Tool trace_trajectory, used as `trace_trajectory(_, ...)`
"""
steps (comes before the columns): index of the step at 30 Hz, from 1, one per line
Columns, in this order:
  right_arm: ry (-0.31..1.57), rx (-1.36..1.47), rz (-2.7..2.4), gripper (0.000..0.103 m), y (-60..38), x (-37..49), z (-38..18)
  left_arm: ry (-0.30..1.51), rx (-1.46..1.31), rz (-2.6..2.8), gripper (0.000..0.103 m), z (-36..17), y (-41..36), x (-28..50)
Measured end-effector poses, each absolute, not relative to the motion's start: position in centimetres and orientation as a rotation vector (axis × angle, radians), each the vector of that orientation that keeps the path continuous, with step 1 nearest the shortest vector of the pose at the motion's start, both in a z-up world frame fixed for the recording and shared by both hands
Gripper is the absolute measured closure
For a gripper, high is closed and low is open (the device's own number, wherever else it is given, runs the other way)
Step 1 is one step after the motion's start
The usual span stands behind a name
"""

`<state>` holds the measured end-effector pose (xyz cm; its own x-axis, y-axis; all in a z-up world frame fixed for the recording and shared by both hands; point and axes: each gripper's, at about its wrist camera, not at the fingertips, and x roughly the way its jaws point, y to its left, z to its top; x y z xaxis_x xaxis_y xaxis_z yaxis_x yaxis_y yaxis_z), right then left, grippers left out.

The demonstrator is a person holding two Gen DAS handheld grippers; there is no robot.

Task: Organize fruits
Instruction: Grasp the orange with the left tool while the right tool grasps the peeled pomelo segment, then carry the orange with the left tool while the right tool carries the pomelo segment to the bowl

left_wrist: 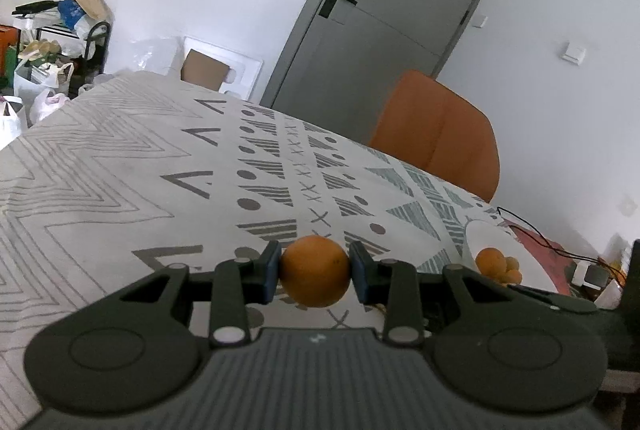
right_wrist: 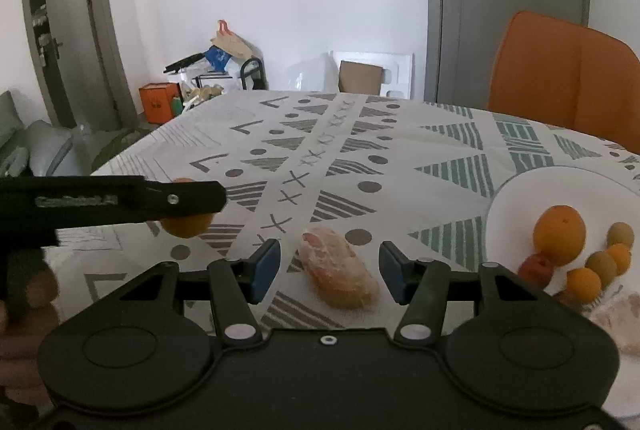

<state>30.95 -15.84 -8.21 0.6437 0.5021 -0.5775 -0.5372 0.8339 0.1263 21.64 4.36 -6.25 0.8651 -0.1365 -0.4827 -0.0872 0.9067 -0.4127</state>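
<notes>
Gripping orange (left_wrist: pixel 314 271) w/ left gripper (left_wrist: pixel 315 272); right gripper (right_wrist: pixel 327 272) gaping.

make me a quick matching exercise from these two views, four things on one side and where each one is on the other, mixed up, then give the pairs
Things:
1. small orange
2. pomelo piece
3. big orange
4. chair

Places:
A. behind the table's far edge
B. on the white plate
C. clamped in the left gripper
D. on the cloth, between the right gripper's open pads, untouched

Pairs: 1-C, 2-D, 3-B, 4-A
</notes>
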Motion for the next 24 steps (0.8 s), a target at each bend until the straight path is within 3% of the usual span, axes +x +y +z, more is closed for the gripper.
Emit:
trace_trajectory(2, 0.65, -0.073, 0.595, 0.049, -15.4, 31.2, -8.5, 0.527, -0.441, -0.019, 0.068, -6.1, 4.6, 21.6)
trace_trajectory(7, 0.68, -0.114, 0.554, 0.064, -14.2, 31.7, -9.2, 0.516, -0.446, -0.006, 0.068, -5.9, 5.0, 21.3)
trace_trajectory(14, 0.672, -0.092, 0.558, 0.078, -14.4, 30.7, -8.5, 0.517, -0.453, -0.031, 0.068, -5.8, 4.7, 21.3)
trace_trajectory(24, 0.606, 0.003, 0.54, 0.08, -16.9, 28.8, -6.6, 0.505, -0.416, -0.042, 0.068, -5.5, 3.0, 21.0)
